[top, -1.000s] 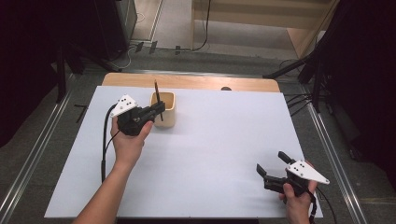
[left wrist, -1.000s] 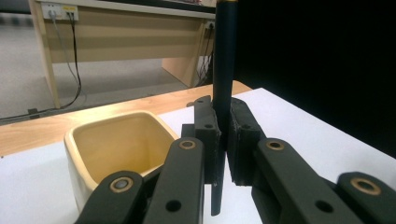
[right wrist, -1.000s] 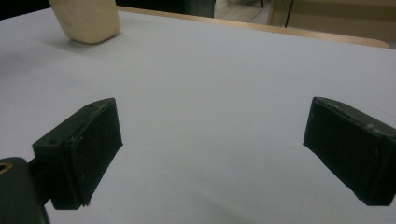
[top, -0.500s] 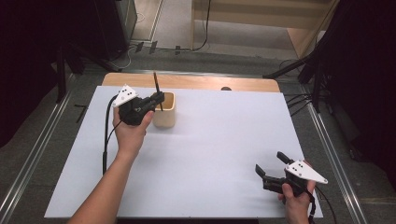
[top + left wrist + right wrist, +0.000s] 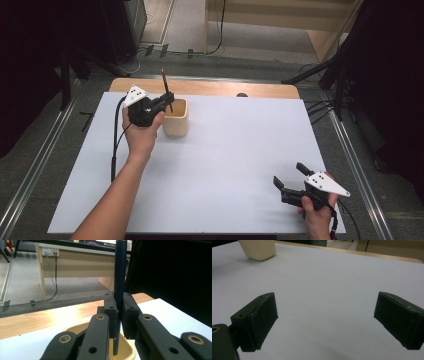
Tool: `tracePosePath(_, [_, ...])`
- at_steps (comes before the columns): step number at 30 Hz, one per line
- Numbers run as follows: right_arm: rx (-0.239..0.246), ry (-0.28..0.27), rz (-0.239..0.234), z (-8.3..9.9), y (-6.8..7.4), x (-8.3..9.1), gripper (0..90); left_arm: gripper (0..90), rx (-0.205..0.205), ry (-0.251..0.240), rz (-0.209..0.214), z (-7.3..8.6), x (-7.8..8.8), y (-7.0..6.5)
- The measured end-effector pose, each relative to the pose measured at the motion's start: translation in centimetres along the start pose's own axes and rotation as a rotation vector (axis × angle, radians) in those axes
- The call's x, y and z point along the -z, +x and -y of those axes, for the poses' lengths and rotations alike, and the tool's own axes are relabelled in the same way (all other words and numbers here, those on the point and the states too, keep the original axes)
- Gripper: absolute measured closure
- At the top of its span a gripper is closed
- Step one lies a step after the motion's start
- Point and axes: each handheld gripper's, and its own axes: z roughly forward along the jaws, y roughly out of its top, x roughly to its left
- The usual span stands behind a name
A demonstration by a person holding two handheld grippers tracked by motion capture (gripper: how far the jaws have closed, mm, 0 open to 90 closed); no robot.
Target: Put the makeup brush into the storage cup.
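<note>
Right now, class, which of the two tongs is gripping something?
The left tongs, shut on the pencil over the cup; the right tongs are open.

A white sheet [image 5: 225, 160] covers most of the wooden desk [image 5: 210, 88]. A beige cup [image 5: 176, 120] stands on it. A small dark spot [image 5: 242, 94], perhaps a hole, marks the far edge.
</note>
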Motion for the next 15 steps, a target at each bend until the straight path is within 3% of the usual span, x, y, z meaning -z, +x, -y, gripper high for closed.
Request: tracePosePath(15, [0.003,0.008,0.007,0.1,-0.1,-0.1,5.6,84.9,0.009,0.046,-0.036,2.0,-1.9,0.5])
